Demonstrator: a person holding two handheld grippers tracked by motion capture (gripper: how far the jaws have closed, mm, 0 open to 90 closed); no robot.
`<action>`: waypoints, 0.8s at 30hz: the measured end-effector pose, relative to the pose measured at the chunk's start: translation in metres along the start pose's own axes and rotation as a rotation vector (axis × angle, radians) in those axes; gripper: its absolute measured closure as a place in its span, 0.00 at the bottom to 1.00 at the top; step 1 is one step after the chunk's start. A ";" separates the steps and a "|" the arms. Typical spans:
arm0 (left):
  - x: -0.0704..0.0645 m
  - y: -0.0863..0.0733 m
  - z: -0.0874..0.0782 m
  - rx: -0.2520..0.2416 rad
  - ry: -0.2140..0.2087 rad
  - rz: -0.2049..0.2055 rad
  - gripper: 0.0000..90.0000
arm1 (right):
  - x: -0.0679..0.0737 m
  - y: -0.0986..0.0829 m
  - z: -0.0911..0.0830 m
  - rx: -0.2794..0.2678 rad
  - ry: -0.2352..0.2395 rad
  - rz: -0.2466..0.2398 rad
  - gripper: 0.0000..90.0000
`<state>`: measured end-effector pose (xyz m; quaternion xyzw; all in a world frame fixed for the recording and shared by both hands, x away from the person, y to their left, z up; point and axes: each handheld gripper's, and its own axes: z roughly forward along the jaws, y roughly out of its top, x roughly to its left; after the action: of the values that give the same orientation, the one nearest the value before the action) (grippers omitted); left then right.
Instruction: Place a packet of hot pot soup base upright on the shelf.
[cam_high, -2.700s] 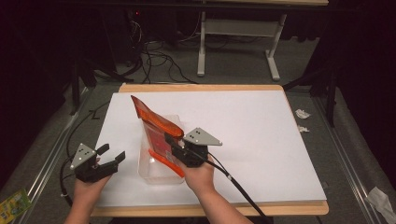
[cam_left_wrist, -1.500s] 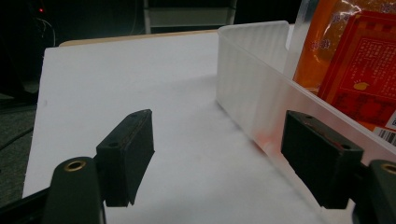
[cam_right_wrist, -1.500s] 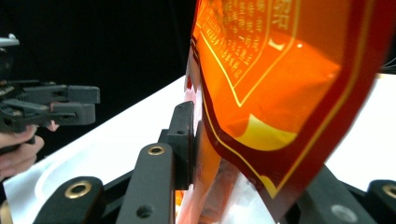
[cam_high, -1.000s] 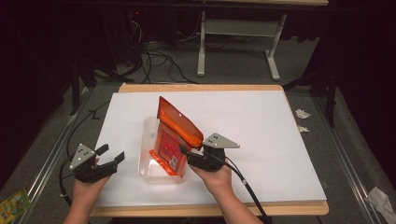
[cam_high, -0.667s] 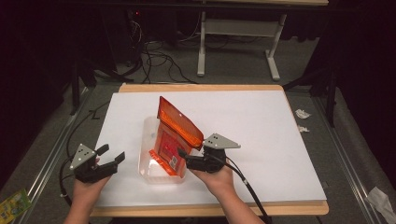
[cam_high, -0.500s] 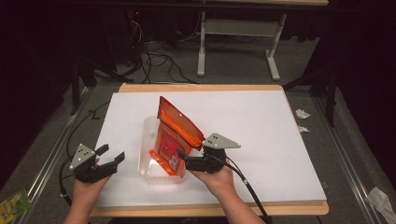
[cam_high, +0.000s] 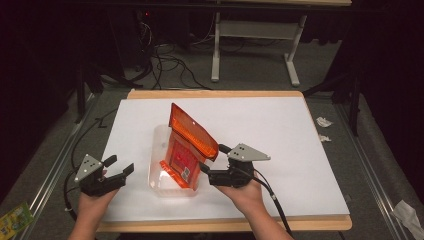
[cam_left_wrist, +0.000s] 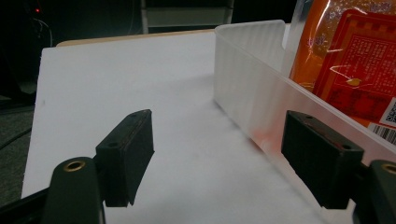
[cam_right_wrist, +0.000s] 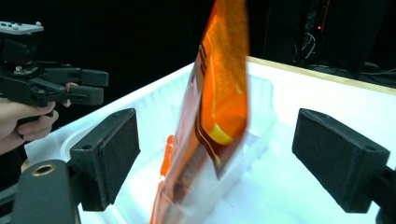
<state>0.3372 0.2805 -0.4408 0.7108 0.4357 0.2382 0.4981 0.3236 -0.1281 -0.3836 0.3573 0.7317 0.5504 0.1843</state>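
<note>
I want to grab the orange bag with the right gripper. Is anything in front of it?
No. The right gripper sits open right beside the orange bag, which stands in the clear tub; nothing visible lies between them.

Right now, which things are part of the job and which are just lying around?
Part of the job:
orange packet
clear plastic tub
right gripper, open
left gripper, open

Just lying about:
crumpled paper scraps off the table
green packet on the floor
</note>
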 end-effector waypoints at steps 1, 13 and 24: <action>0.000 0.000 0.000 0.003 0.000 -0.001 0.29 | -0.001 0.000 -0.004 0.000 -0.003 -0.004 0.17; 0.000 -0.003 0.001 0.025 -0.008 -0.013 0.28 | -0.056 -0.021 -0.067 0.002 -0.133 -0.004 0.12; -0.004 -0.004 0.006 0.059 -0.012 -0.005 0.24 | -0.125 -0.092 -0.159 -0.007 -0.386 0.104 0.04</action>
<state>0.3386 0.2746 -0.4470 0.7258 0.4411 0.2197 0.4800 0.2734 -0.3381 -0.4334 0.4929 0.6614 0.4830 0.2940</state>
